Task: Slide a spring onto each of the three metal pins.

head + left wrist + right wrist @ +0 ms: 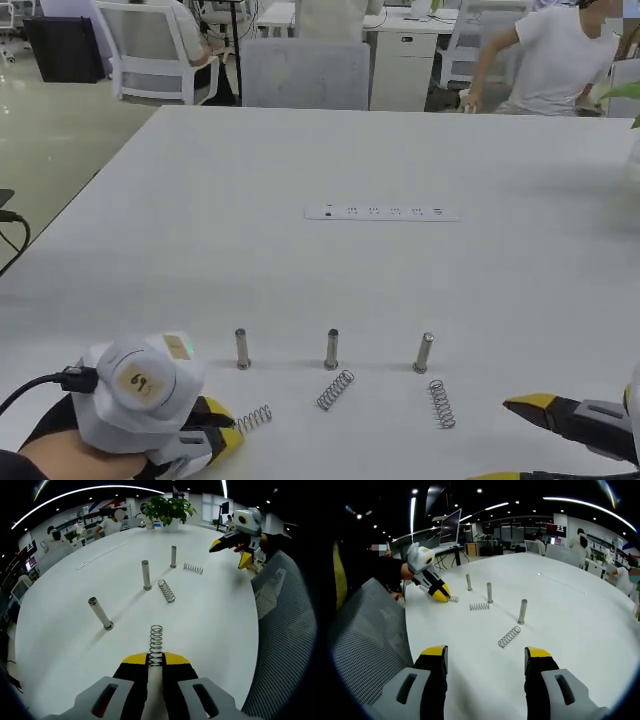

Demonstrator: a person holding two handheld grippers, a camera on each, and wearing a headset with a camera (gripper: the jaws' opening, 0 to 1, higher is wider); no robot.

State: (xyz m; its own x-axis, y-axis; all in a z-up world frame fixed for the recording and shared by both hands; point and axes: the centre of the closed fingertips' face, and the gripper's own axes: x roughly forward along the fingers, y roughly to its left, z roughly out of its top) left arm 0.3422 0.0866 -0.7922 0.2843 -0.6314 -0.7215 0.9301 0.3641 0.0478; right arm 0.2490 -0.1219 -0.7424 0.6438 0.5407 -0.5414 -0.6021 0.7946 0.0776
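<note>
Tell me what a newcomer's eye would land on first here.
Three metal pins stand upright in a row on the white table, with two loose springs lying in front of the middle and right ones. At the lower left of the head view, the left gripper has its yellow-tipped jaws closed on the near end of a third spring. The right gripper is held open at the lower right.

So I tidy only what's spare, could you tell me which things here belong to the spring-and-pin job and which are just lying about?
Job: left pin, middle pin, right pin; left spring, gripped by the left gripper; middle spring; right spring; open right gripper.
Lying about: socket strip, potted plant, grey chair.
</note>
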